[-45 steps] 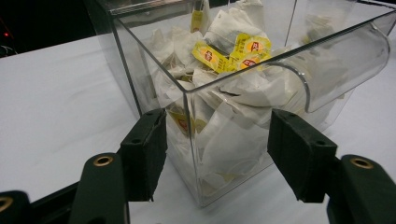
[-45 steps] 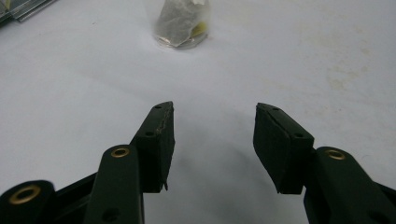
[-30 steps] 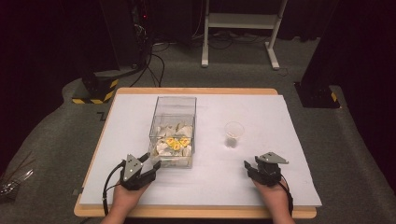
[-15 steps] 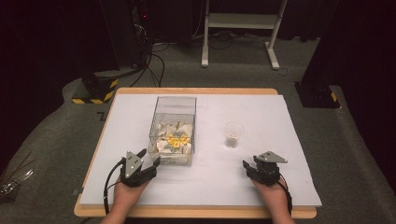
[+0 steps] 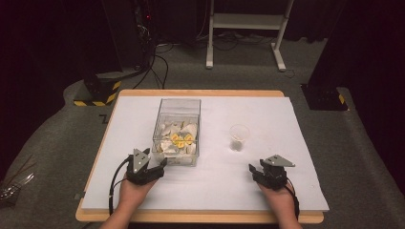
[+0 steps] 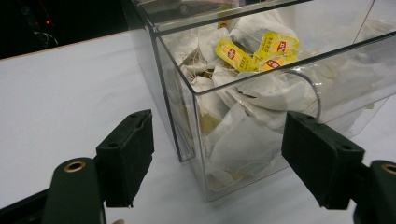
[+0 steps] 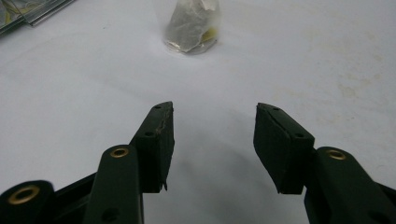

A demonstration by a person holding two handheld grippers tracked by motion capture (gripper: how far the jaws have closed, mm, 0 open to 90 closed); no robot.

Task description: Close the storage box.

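Observation:
A clear plastic box (image 5: 176,125) stands left of the table's middle, filled with white tea bags (image 6: 243,140), some with yellow tags (image 6: 275,46). My left gripper (image 5: 161,165) rests on the table at the box's near left corner. Its jaws have just been opening and now stand open (image 6: 219,158); the box corner shows in the gap and the pads (image 6: 130,154) do not touch it. A small clear cup (image 5: 239,137) with a tea bag in it stands to the right. My right gripper (image 5: 253,169) lies in front of it, open and empty (image 7: 214,126), pointing at the cup (image 7: 191,25).
A white sheet (image 5: 267,114) covers the wooden table (image 5: 200,93). On the floor beyond the table are a white frame's legs (image 5: 243,33), cables (image 5: 157,62) and a yellow-and-black striped base (image 5: 95,93). Clear wrappers (image 5: 14,181) lie on the floor at the left.
The left gripper's jaws have spread wider at the box's near corner, and the hand shifted slightly. The right gripper has stayed where it was.

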